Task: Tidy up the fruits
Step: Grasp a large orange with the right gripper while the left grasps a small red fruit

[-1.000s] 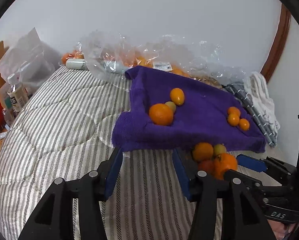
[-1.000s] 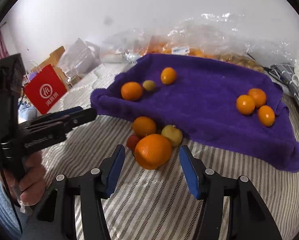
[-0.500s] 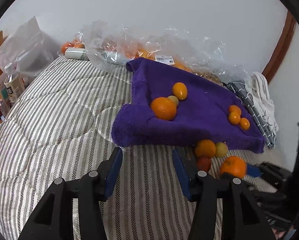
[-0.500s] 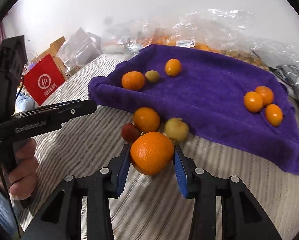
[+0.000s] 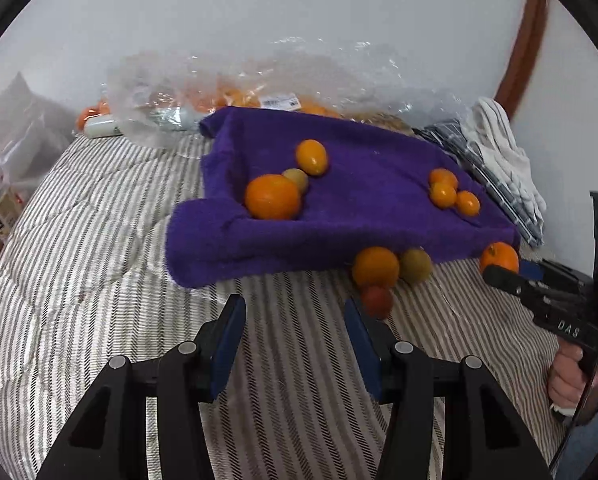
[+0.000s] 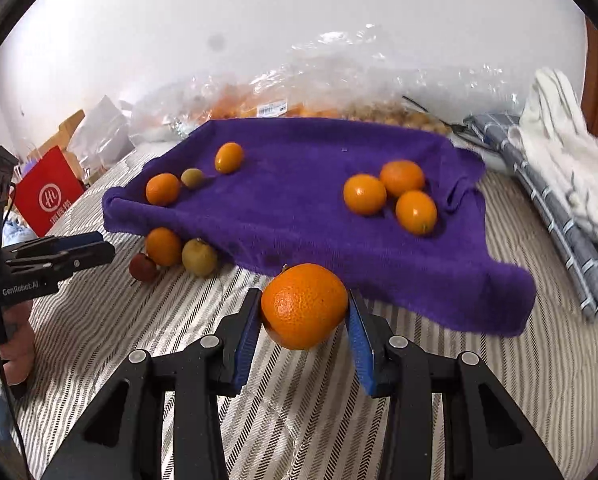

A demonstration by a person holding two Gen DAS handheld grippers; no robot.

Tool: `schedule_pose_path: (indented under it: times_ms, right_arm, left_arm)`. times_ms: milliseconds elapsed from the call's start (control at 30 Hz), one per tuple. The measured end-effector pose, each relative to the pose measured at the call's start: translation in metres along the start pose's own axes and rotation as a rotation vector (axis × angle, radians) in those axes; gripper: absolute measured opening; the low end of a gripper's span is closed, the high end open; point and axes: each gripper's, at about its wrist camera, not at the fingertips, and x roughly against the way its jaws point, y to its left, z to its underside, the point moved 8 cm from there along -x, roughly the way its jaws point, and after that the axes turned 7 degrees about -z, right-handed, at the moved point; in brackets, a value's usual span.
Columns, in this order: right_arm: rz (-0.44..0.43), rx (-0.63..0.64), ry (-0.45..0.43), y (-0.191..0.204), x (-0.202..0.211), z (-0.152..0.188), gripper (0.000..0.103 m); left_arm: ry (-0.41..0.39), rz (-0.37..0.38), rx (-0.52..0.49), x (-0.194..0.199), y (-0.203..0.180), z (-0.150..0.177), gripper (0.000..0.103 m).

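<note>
One large orange (image 6: 304, 306) is clamped between the blue pads of the right tool (image 6: 305, 332), lifted just in front of the near edge of the purple towel (image 6: 299, 208). The left tool (image 5: 295, 336) is held released, nothing between its pads, over bare striped bed cover (image 5: 79, 280).

Six fruits are counted on the towel: a group of three at its left, made up of one round orange (image 6: 162, 188), one small greenish fruit (image 6: 191, 177) and one oval orange fruit (image 6: 228, 157), and a cluster of three small oranges (image 6: 391, 196) at its right. Three more are seen on the bed against the towel's front edge: one orange (image 6: 163, 246), one yellow-green fruit (image 6: 199, 257) and one small red fruit (image 6: 143, 267).

The towel is plush, with rolled, rumpled edges. Open towel surface is left in its middle, between the two groups. Crinkled clear plastic bags (image 6: 339, 92) are piled behind it, and folded checked cloth (image 6: 559, 216) lies at its right.
</note>
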Motion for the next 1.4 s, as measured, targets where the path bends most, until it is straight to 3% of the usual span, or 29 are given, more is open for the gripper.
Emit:
schedule_pose_path:
  times_ms: [333, 633, 833, 900, 1033, 1233, 1400]
  right_arm:
    - [-0.017, -0.05, 0.003, -0.007, -0.003, 0.003, 0.042]
    - [0.035, -0.03, 0.045, -0.013, -0.006, 0.008, 0.042]
    - [0.022, -0.053, 0.046, -0.017, -0.005, 0.008, 0.042]
    - [0.022, -0.05, 0.046, -0.016, -0.005, 0.009, 0.042]
    - [0.019, -0.045, 0.047, -0.015, -0.005, 0.009, 0.042]
    - [0.005, -0.058, 0.043, -0.017, -0.005, 0.008, 0.042]
    - [-0.001, -0.062, 0.035, -0.017, -0.003, 0.007, 0.042]
  left_arm:
    - [-0.022, 0.056, -0.053, 0.008, -0.016, 0.002, 0.049]
    - [0.033, 0.071, -0.121, 0.0, -0.035, 0.009, 0.049]
    - [0.033, 0.012, -0.194, -0.01, -0.055, 0.002, 0.045]
    - [0.046, -0.006, -0.212, -0.015, -0.061, 0.001, 0.037]
    - [0.073, 0.015, -0.197, -0.02, -0.066, 0.003, 0.022]
    - [0.048, 0.12, -0.059, -0.013, -0.048, -0.001, 0.022]
    - [-0.017, 0.136, -0.002, -0.001, -0.039, -0.007, 0.022]
